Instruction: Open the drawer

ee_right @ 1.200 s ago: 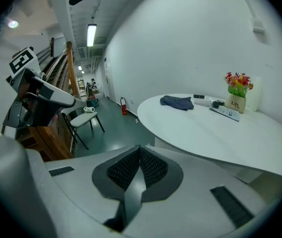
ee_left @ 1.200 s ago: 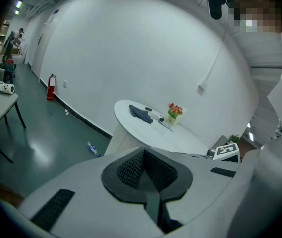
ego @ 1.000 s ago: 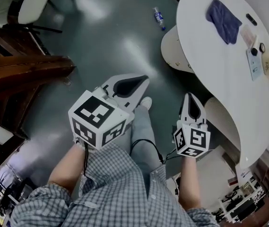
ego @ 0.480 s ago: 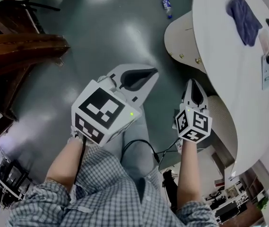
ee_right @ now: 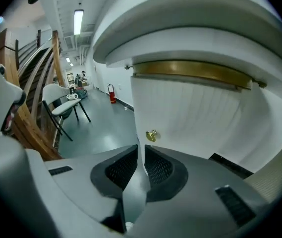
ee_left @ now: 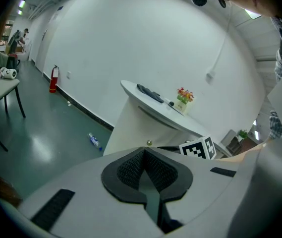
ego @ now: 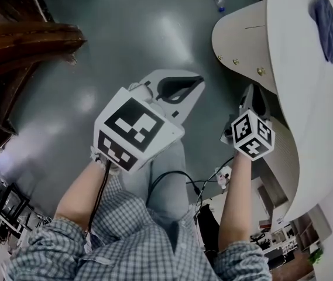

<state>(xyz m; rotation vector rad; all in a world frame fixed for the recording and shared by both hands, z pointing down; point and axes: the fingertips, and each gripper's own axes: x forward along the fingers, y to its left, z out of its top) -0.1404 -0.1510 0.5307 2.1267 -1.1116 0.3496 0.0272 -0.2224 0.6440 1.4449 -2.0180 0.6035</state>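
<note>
R gripper (ee_right: 141,151) points at the white drawer front (ee_right: 195,113), which fills the right gripper view's middle. It's prob. lining up on the gold knob (ee_right: 151,135) just above its tips, not touching yet. Its jaws are shut tight w/ nothing in them, so they'd need to open to grab. L gripper (ee_left: 143,155) waits off to the side, jaws together too, empty.

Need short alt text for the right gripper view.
The right gripper, fingers shut and empty, points at a small round brass knob on a white ribbed cabinet front below a curved white tabletop. A white chair stands far left.
</note>
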